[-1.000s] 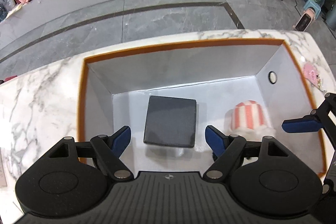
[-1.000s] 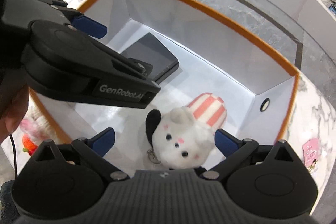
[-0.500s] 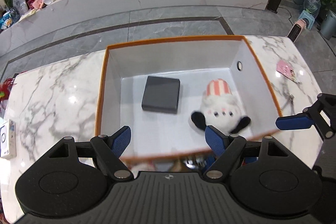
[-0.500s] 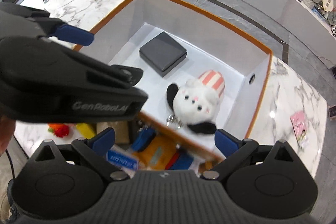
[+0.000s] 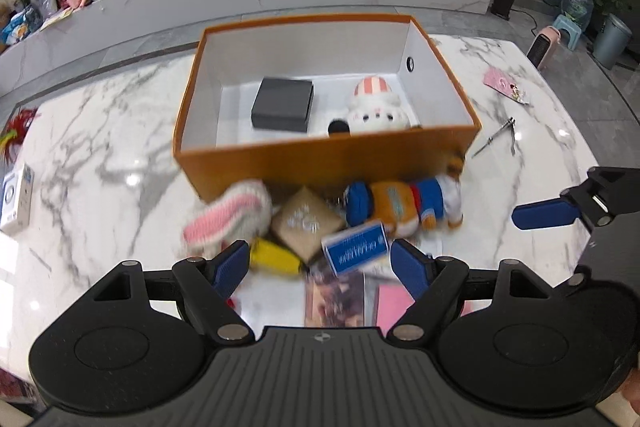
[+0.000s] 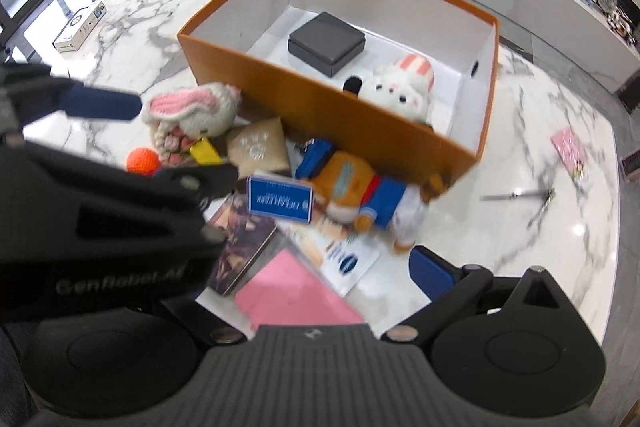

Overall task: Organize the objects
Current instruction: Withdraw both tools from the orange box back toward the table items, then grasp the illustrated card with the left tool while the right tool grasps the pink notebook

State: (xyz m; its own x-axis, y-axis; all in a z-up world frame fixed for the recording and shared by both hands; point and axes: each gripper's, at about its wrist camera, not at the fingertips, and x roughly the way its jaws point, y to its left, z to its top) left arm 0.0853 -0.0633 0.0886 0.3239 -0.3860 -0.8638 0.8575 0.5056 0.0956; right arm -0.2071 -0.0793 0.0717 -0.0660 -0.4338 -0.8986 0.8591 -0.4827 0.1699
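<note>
An orange box (image 5: pixel 328 163) (image 6: pixel 332 107) with a white inside stands on the marble table. In it lie a dark grey case (image 5: pixel 282 104) (image 6: pixel 326 43) and a white plush with a striped hat (image 5: pixel 374 109) (image 6: pixel 400 91). In front of the box lie a pink-eared bunny plush (image 5: pixel 228 215) (image 6: pixel 192 111), a tan pillow (image 5: pixel 306 221) (image 6: pixel 258 147), a blue card box (image 5: pixel 356 247) (image 6: pixel 280 201), an orange and blue plush (image 5: pixel 404 201) (image 6: pixel 360 191) and a yellow item (image 5: pixel 274 259). My left gripper (image 5: pixel 320 267) is open and empty above this pile. My right gripper (image 6: pixel 316 259) is open and empty; its left finger is hidden behind the left gripper's body.
A book (image 6: pixel 240 243), a pink sheet (image 6: pixel 296 295) and a leaflet (image 6: pixel 348 259) lie near the front. An orange ball (image 6: pixel 142 161) sits by the bunny. A metal tool (image 5: pixel 496 137), a pink card (image 5: pixel 506 87) and a white box (image 5: pixel 16 195) lie on the table.
Both grippers have pulled back and up out of the box, empty. The white plush stays in the box, and the pile in front of the box has come into view.
</note>
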